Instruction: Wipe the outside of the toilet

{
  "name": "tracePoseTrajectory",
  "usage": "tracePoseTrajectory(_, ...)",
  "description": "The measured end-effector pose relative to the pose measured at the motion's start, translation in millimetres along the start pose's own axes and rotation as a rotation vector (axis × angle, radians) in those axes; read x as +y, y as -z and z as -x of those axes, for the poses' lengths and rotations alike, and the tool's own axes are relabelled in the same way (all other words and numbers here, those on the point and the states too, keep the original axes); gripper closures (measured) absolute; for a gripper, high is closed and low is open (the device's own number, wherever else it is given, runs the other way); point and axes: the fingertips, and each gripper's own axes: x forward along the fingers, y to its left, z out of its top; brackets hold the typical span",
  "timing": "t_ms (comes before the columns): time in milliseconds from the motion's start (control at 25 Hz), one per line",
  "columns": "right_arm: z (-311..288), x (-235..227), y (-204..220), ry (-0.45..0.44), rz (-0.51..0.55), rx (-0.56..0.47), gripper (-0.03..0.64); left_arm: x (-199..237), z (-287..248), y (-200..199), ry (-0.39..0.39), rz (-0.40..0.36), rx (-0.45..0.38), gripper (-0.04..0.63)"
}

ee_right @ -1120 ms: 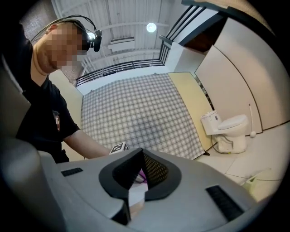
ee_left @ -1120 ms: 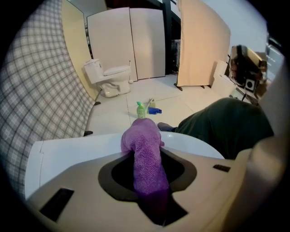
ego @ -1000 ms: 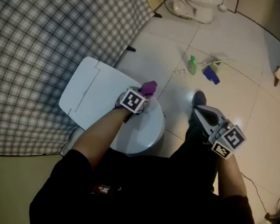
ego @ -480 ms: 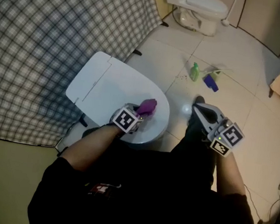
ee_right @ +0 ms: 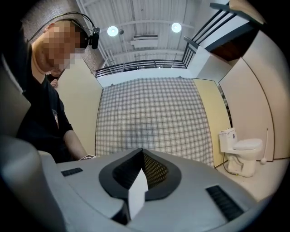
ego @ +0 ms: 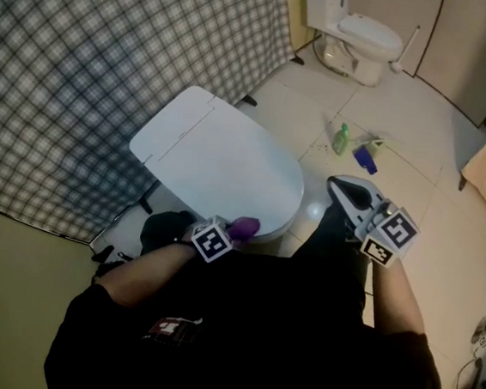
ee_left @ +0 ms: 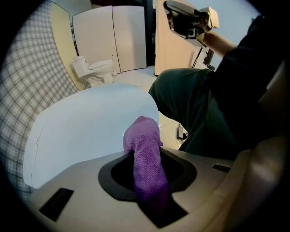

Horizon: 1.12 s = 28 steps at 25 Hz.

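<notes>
Pale tiled floor (ego: 407, 112), with a checked backdrop (ego: 112, 46) hung along the left side.

Nearest me, my left tool (ego: 237, 230) is clamped on a purple cloth (ego: 245, 227). The cloth is bunched and pokes out past the jaws. Its tip sits at the front edge of the near toilet (ego: 220, 161), whose white lid is down. I can't confirm contact.

My right tool (ego: 344, 190) is held in the air just right of that toilet. Its jaws are pressed together with nothing between them.

Further out on the floor, a green bottle (ego: 341, 140) stands with a blue object (ego: 365, 157) lying just beside it.

Farthest, a second toilet (ego: 363, 38) stands by the wall.
</notes>
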Motion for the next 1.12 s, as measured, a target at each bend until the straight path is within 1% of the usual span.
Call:
tracePoseTrajectory(120, 2.0, 1.7, 1.4, 0.009, 0.005, -0.004, 0.607, -2.5, -15.0, 1.3, 0.018, -0.007, 0.013, 0.471)
tracePoseTrajectory(200, 4.0, -0.6, 3.5, 0.014, 0.0, -0.007, 0.607, -1.5, -21.7, -5.8, 0.029, -0.004, 0.01, 0.472)
tracePoseTrajectory(320, 8.6, -10.6, 7.2, 0.027, -0.015, -0.003, 0.607, 4.4, -27.4, -30.2, 0.018, -0.027, -0.003, 0.472)
tracePoseTrajectory(400, 11.3, -19.3, 5.5, 0.039, -0.035, -0.002, 0.607, 10.7, -25.1, -46.8, -0.01, -0.069, 0.021, 0.472)
tracePoseTrajectory(480, 14.7, -28.2, 6.0, 0.051, -0.056, -0.005, 0.607, 14.5, -28.9, -66.8, -0.01, -0.091, 0.028, 0.472)
tracePoseTrajectory(600, 23.9, -45.6, 21.0, 0.066, -0.077, -0.019, 0.607, 21.6, -56.4, -104.1, 0.015, -0.079, -0.007, 0.471)
tracePoseTrajectory(680, 32.3, -59.8, 31.2, 0.083, -0.095, -0.03, 0.607, 33.6, -73.2, -131.5, 0.006, -0.077, -0.026, 0.472)
tracePoseTrajectory(880, 53.4, -96.5, 44.0, 0.132, -0.141, -0.049, 0.607, 68.1, -100.1, -190.8, -0.001, -0.043, -0.026, 0.472)
tracePoseTrajectory(1000, 61.5, -112.7, 52.0, 0.152, -0.16, -0.055, 0.607, 91.2, -110.9, -219.6, -0.025, -0.04, -0.042, 0.471)
tracePoseTrajectory(1120, 64.8, -123.7, 59.4, 0.167, -0.176, -0.044, 0.607, 107.2, -118.0, -239.7, -0.028, -0.038, -0.047, 0.471)
